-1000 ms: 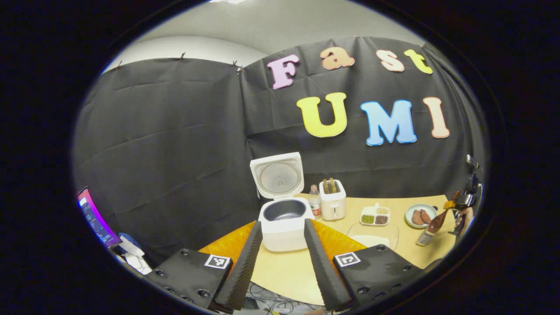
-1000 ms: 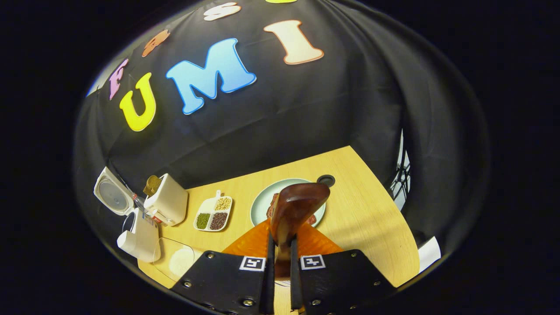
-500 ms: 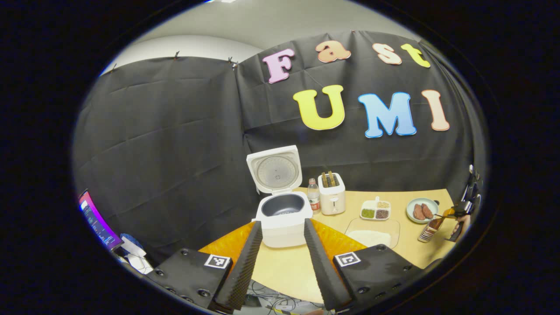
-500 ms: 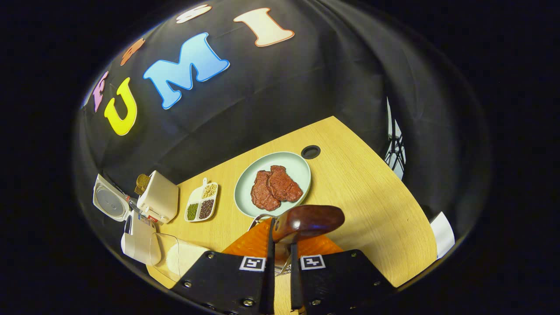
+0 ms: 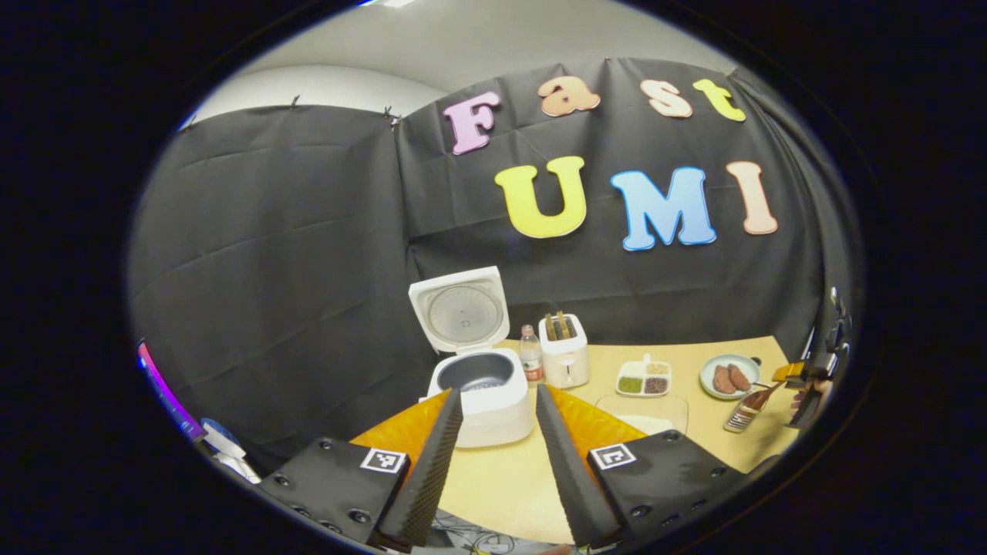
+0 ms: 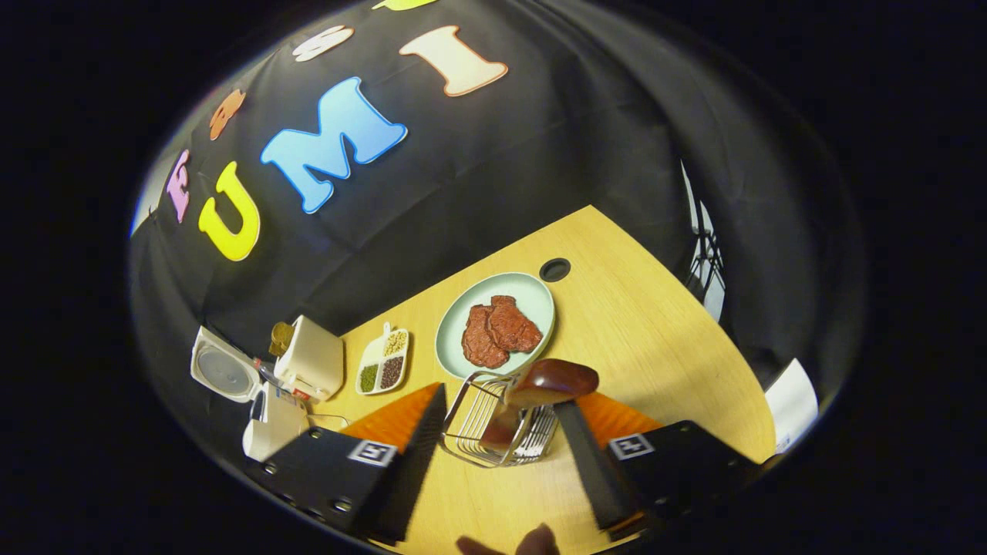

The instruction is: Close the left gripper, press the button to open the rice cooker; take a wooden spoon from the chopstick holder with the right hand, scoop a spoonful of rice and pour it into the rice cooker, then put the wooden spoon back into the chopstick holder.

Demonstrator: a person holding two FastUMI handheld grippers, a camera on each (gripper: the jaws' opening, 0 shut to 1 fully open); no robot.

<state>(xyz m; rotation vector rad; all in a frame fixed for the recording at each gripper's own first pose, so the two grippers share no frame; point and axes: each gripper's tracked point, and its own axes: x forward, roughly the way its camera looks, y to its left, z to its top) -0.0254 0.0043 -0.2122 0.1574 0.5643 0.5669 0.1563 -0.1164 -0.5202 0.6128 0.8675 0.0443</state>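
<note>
The white rice cooker (image 5: 482,397) stands open with its lid (image 5: 460,308) up, just beyond my left gripper (image 5: 499,397), which is open and holds nothing. In the right gripper view the wooden spoon (image 6: 549,382) stands bowl-up in the wire chopstick holder (image 6: 482,432). My right gripper (image 6: 501,401) is open, its fingers spread to either side of the holder and off the spoon. A glass tray of rice (image 5: 646,416) lies right of the cooker. Far off at the right edge of the left gripper view are the holder (image 5: 742,416) and the right gripper (image 5: 806,385).
Along the back of the wooden table (image 6: 655,331) stand a bottle (image 5: 530,358), a toaster (image 5: 563,354), a divided dish of beans (image 6: 383,362) and a pale plate with meat (image 6: 532,297). A cable hole (image 6: 554,269) lies behind the plate. Fingertips (image 6: 532,543) show at the bottom edge.
My right gripper has opened and let go of the wooden spoon, which now stands in the wire holder. The left gripper has stayed open and turned slightly.
</note>
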